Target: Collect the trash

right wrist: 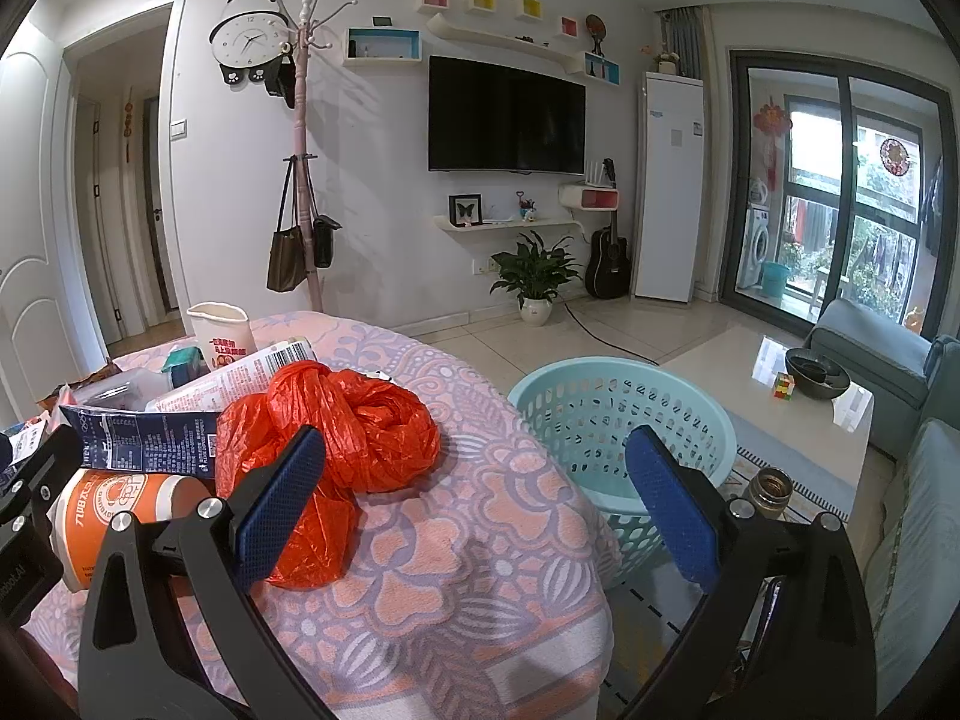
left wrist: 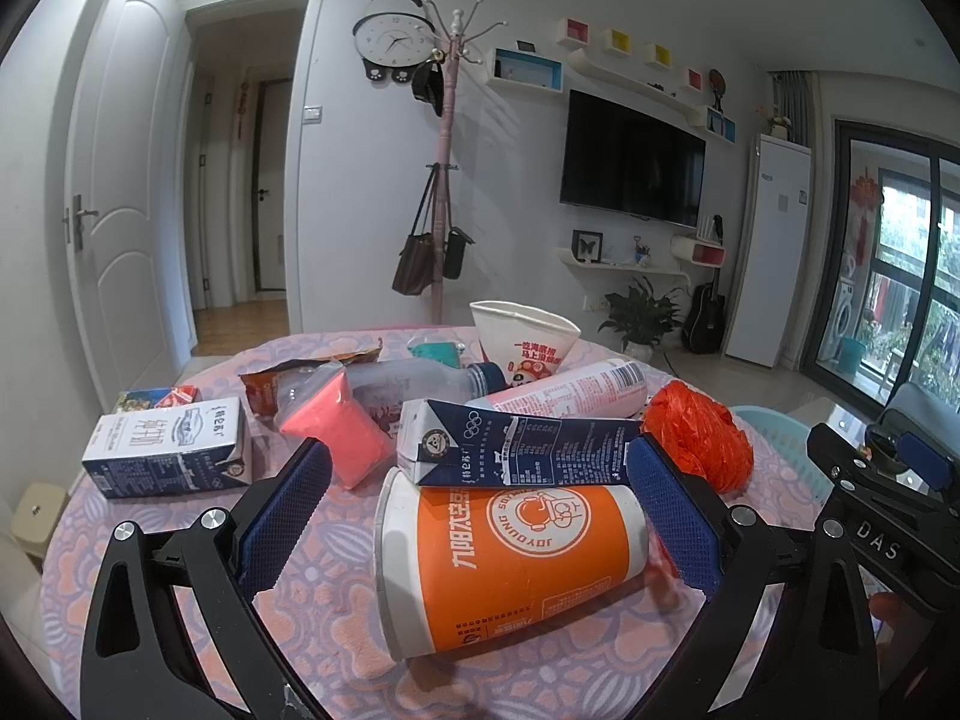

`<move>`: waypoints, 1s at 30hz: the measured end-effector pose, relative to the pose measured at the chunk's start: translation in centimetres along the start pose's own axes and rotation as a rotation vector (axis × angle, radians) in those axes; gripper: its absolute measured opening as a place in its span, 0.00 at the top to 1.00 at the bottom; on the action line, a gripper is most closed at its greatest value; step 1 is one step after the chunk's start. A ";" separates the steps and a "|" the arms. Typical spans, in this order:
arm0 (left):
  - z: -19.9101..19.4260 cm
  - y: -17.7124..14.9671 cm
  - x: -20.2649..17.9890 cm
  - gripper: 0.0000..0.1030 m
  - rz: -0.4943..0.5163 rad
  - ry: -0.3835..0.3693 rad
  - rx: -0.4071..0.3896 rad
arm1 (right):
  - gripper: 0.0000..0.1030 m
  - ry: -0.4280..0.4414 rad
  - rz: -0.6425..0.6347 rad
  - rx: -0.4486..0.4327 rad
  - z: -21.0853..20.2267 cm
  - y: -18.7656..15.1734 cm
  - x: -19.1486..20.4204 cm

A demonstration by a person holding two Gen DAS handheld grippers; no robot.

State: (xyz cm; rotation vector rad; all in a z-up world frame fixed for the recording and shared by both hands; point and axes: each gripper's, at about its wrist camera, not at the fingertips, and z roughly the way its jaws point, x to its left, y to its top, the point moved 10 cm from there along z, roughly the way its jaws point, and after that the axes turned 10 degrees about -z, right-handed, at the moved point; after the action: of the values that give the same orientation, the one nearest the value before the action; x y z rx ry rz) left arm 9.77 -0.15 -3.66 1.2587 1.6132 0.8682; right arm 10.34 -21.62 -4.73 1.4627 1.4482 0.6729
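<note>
Trash lies on a table under a pink patterned cloth [left wrist: 336, 618]. An orange paper cup [left wrist: 516, 558] lies on its side between the wide-apart fingers of my open left gripper [left wrist: 480, 516]. A dark blue milk carton [left wrist: 516, 450] rests across the cup. Behind are a pink can [left wrist: 576, 390], a clear bottle [left wrist: 414, 384], a white paper cup [left wrist: 522, 336] and a second carton [left wrist: 168, 450]. A crumpled red plastic bag [right wrist: 348, 426] sits at the table's right edge, just left of my open right gripper [right wrist: 474, 504]. A teal laundry basket [right wrist: 606, 420] stands on the floor beyond.
A pink foam piece [left wrist: 342, 426] and torn wrappers [left wrist: 312, 366] lie among the trash. A coffee table [right wrist: 774, 384] with a bowl and a puzzle cube, and a grey sofa [right wrist: 870, 354], stand right of the basket. A metal jar [right wrist: 771, 489] stands on the floor beside the basket.
</note>
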 end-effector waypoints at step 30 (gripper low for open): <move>-1.1 0.1 0.3 0.07 -0.015 -0.058 0.012 | 0.14 -0.039 -0.028 0.018 -0.1 0.0 -0.3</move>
State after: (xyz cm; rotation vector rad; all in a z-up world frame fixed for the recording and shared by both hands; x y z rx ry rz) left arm 8.72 0.11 -3.26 1.2669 1.5821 0.8064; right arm 10.25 -21.85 -4.59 1.4596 1.4456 0.6129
